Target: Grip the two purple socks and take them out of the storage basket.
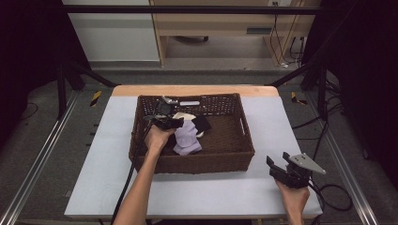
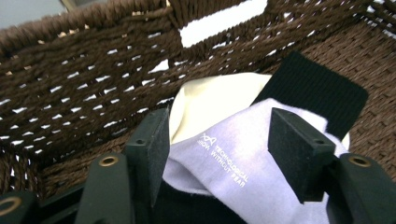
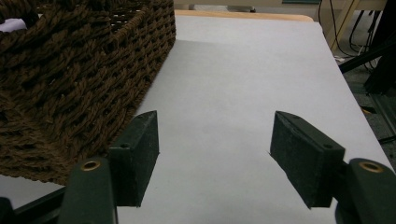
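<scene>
Right black two-jaw gripper [image 1: 280, 169] gapes empty, lower right, over pale grey matte tabletop [image 1: 206, 192]; left black gripper [image 2: 219, 140] wide apart above lilac printed cloth [image 2: 261, 177] inside brown woven rectangular basket [image 1: 202, 164]; concrete floor [image 1: 42, 154] around.

Baskets: you have one brown woven basket [image 1: 233, 159] on the table [image 1: 103, 168].
Cloth pieces in the basket: you can count three, one lilac [image 1: 187, 138], one cream [image 2: 219, 95], one black [image 1: 202, 123].
Grippers: you hold two, the left gripper [image 1: 164, 119] and the right gripper [image 1: 281, 171].
Jaws: two on each gripper, four in all.
Hands: two of yours, one per gripper.
Tables: one.
</scene>
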